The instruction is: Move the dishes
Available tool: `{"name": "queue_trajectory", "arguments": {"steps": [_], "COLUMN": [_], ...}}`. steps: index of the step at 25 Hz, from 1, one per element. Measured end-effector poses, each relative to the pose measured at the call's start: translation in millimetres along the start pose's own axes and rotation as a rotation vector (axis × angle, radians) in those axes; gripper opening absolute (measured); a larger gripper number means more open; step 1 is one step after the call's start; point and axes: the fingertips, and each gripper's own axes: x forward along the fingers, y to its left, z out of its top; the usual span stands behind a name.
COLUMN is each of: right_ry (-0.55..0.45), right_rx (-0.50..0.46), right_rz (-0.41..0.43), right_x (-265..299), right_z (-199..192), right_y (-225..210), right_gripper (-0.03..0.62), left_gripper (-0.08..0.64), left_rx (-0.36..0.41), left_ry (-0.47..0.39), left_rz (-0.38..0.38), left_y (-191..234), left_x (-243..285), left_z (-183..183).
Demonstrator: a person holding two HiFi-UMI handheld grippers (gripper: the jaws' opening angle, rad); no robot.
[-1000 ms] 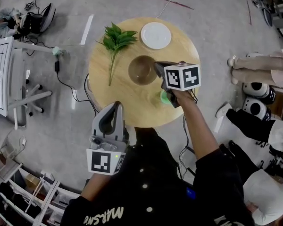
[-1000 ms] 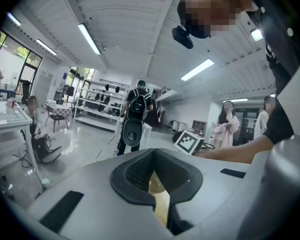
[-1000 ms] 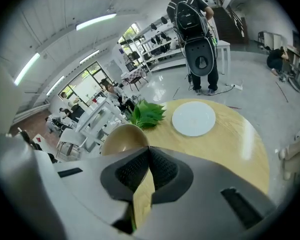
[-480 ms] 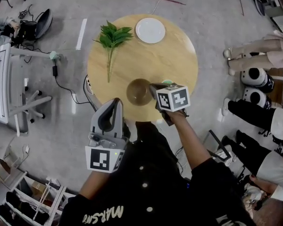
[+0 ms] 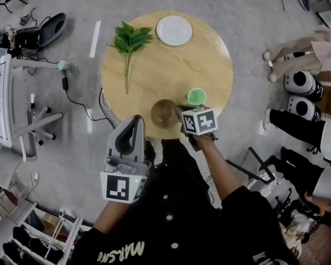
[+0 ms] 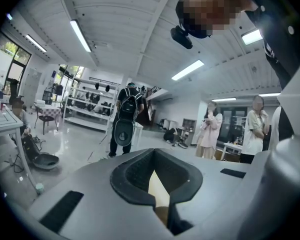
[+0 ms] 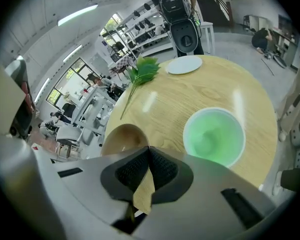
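Note:
A brown bowl [image 5: 164, 114] sits at the near edge of the round wooden table [image 5: 209, 54]. My right gripper [image 5: 179, 111] is shut on the bowl's right rim; in the right gripper view the bowl [image 7: 121, 138] lies just left of the closed jaws [image 7: 149, 150]. A green cup [image 5: 197, 96] stands upright just beyond the gripper, also visible as the cup [image 7: 214, 136] to the right of the jaws. A white plate [image 5: 174, 30] rests at the table's far side. My left gripper [image 5: 134, 120] is held off the table, shut and empty [image 6: 153, 155].
A green leafy sprig [image 5: 128, 39] lies on the table's far left. A white desk [image 5: 1, 98] and cables [image 5: 77, 98] are on the floor at left. People and round robot bases [image 5: 302, 84] are at right. Shelving [image 5: 27, 242] stands at bottom left.
My right gripper has pulled the brown bowl from the table's middle to its near edge, passing the green cup. The left gripper has stayed put.

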Motion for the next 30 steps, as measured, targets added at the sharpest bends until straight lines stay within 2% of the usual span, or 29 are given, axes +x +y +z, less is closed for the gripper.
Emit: {"name": "queue_trajectory", "arguments": {"steps": [10, 14, 30], "right_ry": [-0.015, -0.033, -0.045], "right_rx": [0.038, 0.049, 0.041], "right_rz": [-0.017, 0.001, -0.028], "right_x": [14.2, 16.0, 16.5], "right_z": [-16.7, -16.3, -17.1], "right_y": [-12.4, -11.6, -18.6], "right_gripper": [0.006, 0.006, 0.008], "left_gripper": [0.017, 0.017, 0.017], "left_rx": [-0.005, -0.004, -0.022], "left_ry": [0.025, 0.033, 0.045], "left_rz": [-0.007, -0.012, -0.013], "left_y": [-4.0, -5.1, -6.2], "left_x": [0.2, 0.1, 0.9], "left_z": [-13.8, -17.0, -24.3]}}
